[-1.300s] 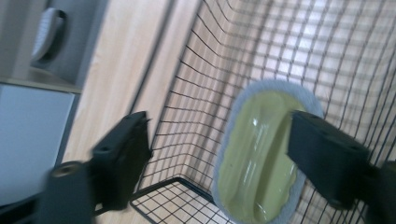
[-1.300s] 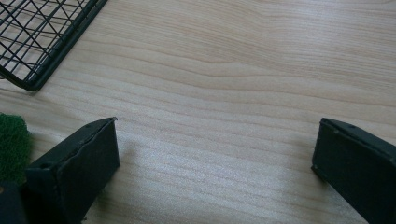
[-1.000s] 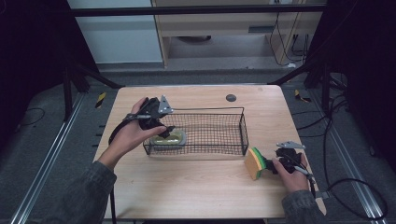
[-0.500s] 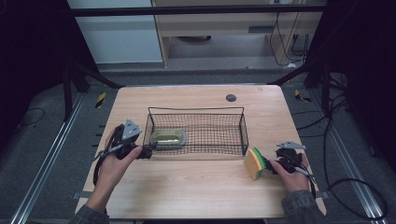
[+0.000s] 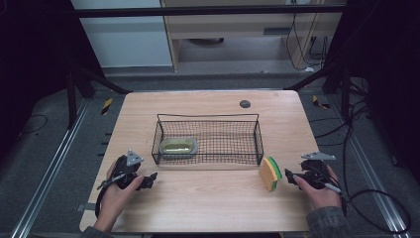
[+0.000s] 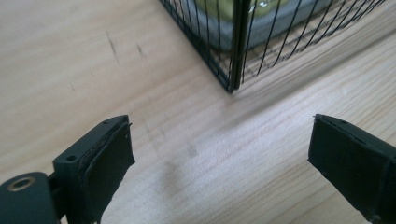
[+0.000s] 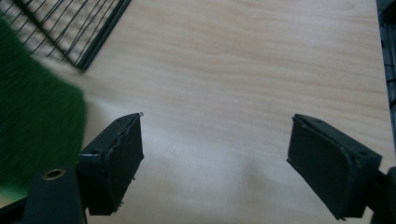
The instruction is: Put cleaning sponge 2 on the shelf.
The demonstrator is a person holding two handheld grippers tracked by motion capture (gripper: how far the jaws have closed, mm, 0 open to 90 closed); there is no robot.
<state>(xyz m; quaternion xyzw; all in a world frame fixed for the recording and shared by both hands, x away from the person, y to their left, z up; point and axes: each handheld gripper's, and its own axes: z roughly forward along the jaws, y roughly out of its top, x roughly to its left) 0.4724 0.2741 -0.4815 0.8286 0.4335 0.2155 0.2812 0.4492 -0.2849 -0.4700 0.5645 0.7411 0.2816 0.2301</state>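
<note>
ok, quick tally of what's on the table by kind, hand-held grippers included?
Wire basket: 1
Soap dish in the basket: 1
Sponge, yellow and green: 1
Small dark disc on the table's far side: 1
Hand-held grippers: 2, left hand-held gripper and right hand-held gripper
Total: 6

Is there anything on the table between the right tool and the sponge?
No. In the high view, the right tool and the upright sponge are separated by a short gap of bare wooden table.
</note>
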